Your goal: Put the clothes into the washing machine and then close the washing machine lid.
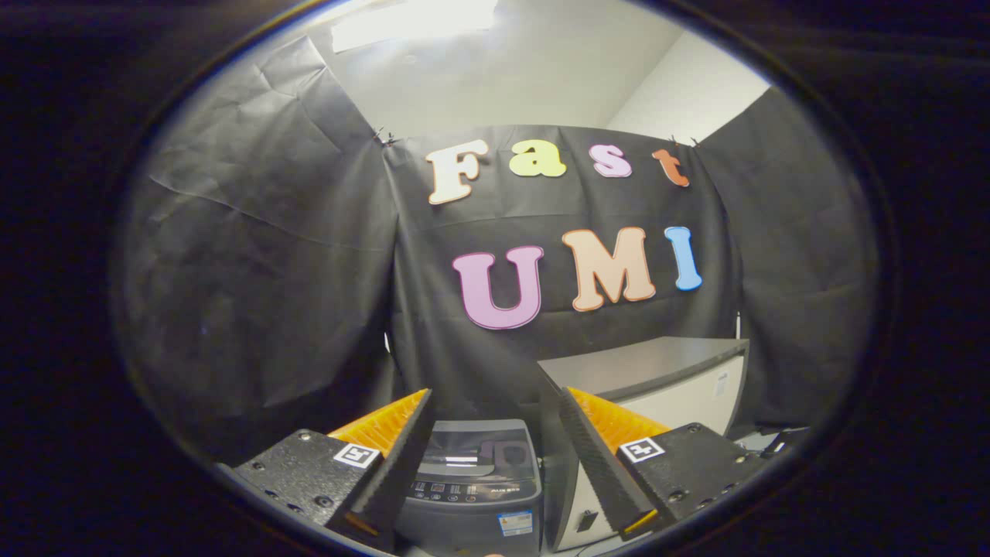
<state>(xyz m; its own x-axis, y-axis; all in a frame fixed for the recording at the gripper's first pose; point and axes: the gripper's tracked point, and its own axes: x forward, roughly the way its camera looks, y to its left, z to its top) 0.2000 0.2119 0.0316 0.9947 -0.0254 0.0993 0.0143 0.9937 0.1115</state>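
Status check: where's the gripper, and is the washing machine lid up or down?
Gripper open, holding nothing. Washing machine low between the fingers, lid looks shut. White cabinet just right of it.

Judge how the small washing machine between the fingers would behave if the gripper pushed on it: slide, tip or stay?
The washing machine looks boxy and squat, so it would probably resist tipping. Its smooth, hard casing suggests stiff, possibly slippery contact. The open gripper has nothing between its fingers; the machine's base and weight cannot be judged.

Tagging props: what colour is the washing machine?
Dark grey, with a glossy lid; the washing machine shows between the open gripper in the gripper view.
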